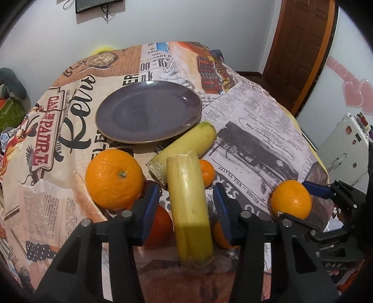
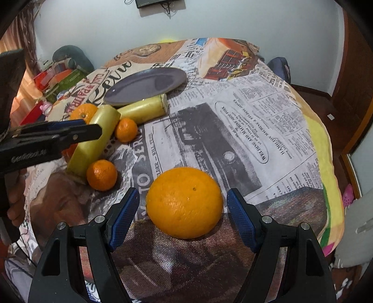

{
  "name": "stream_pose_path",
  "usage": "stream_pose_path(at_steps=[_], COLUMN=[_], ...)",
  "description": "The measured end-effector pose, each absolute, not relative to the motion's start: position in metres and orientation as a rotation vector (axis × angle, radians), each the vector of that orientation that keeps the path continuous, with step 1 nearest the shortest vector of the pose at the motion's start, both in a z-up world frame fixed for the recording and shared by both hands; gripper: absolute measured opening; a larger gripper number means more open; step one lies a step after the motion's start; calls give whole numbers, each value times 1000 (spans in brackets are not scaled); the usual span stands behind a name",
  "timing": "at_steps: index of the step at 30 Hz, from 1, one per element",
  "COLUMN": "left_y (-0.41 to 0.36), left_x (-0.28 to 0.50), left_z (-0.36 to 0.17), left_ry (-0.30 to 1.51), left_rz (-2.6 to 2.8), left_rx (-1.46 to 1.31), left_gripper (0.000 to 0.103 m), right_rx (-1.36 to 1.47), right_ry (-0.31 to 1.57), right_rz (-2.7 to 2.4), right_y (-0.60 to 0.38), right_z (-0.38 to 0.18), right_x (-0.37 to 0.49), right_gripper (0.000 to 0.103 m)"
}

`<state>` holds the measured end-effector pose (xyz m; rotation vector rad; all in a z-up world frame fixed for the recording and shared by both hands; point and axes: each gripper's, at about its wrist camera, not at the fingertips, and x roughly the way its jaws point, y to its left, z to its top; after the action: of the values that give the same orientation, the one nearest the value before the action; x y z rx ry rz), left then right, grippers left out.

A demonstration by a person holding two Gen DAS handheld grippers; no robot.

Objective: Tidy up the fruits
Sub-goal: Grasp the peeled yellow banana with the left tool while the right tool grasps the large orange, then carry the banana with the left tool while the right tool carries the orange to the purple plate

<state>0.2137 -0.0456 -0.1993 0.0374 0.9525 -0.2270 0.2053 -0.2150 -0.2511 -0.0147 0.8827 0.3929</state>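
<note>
Between open left hand-held gripper (image 1: 186, 205) pads: banana piece (image 1: 190, 205), long axis pointing toward plate (image 1: 149, 111).

Newsprint-pattern cloth (image 2: 233, 121) covers the table, runs under & ahead of the claws. Dark screen w/ dangling cables (image 1: 98, 5) on the white wall, far ahead, up top. Brown wood door (image 1: 300, 46) ahead-right of the left claw. Pink heart stickers (image 1: 356, 93) further right. Red & green boxes (image 2: 56, 77) far left of the right claw.
</note>
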Motion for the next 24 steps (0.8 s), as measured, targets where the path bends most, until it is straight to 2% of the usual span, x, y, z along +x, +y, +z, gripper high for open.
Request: stream_pose_path(at_steps=[2,6,13,24], left_y=[-46,-47,-44,-28], left_x=[218,222,222,195], left_z=[-205,-213,-212,-167], left_ry=[972,986,976,852], left_rz=[-232,-231,-239,-236], left_rx=[26,21,-2,-30], left_gripper=[41,37,36,35], right_rx=[-25,-13,-5,-21], right_ry=[889,899,892,793], right_rz=[391,392,391,355], right_y=[-213,-215,-216,-215], right_z=[-255,-259,-258,-231], right_x=[206,209,209,209], right_gripper=[75,65,64,64])
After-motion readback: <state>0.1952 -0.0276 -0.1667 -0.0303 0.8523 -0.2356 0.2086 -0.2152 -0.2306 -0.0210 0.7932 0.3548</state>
